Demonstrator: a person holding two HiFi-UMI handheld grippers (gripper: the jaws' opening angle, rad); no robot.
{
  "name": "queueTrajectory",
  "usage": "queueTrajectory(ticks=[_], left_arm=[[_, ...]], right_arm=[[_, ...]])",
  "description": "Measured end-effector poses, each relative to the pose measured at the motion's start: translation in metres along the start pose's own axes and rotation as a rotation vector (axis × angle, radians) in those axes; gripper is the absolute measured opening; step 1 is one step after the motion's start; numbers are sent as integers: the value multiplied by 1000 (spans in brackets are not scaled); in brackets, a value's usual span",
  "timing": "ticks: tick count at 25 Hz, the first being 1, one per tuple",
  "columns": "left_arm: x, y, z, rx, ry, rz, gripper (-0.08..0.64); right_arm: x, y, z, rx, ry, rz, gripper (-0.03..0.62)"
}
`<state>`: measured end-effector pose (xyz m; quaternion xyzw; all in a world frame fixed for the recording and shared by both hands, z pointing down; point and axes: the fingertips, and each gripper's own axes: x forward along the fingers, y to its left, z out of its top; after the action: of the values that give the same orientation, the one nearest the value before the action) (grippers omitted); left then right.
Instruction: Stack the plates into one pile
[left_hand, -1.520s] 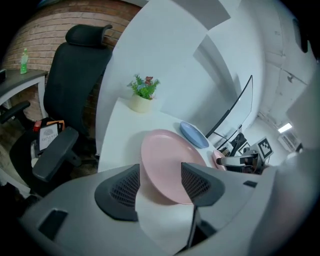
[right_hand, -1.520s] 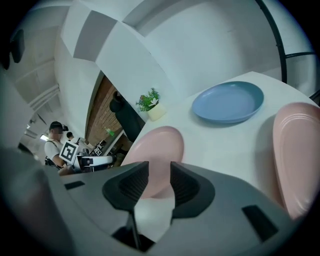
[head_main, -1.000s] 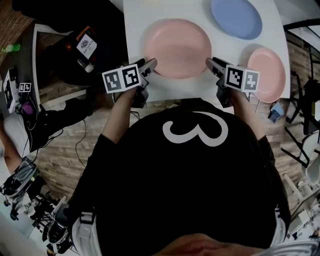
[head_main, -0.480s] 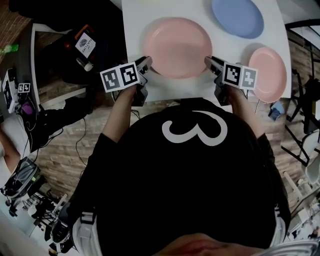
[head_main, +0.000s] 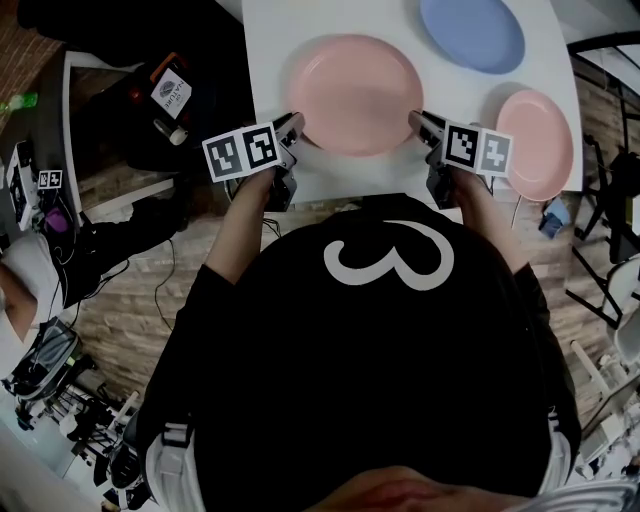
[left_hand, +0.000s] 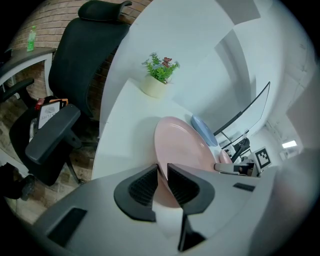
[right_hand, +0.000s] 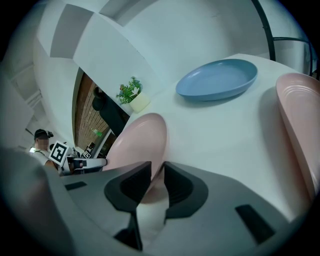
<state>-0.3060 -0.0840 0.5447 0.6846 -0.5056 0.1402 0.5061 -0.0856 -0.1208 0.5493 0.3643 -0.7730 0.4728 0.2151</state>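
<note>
Left gripper (head_main: 297, 122) and right gripper (head_main: 415, 120): jaws have just been closing and now pinch the large pink plate (head_main: 357, 92) rim at 8 and 4 o'clock. Opposed grips likely keep the lift level.

Place: we take it for an office or lab workroom.
Seating: a black office chair (left_hand: 85, 50) stands left of the left tongs (head_main: 293, 125), against a brick wall (left_hand: 50, 20).
Work surface: a white table (head_main: 267, 60) lies under those tongs, with a potted plant (left_hand: 159, 75) ahead of them at its far end.
Floor: behind and left of them we see wood boards (head_main: 120, 330), loose cables (head_main: 163, 285) and black gear (head_main: 45, 358).
</note>
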Motion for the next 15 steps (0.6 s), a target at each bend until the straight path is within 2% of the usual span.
queueTrajectory(ticks=[10,15], left_arm=[[-2,-2,-4,22,25,11,71],[-7,-5,-6,56,41,31,71]], right_arm=[[-2,1,0,-1,-12,-15,89],[-7,3,-3,-6,-23,-17,88]])
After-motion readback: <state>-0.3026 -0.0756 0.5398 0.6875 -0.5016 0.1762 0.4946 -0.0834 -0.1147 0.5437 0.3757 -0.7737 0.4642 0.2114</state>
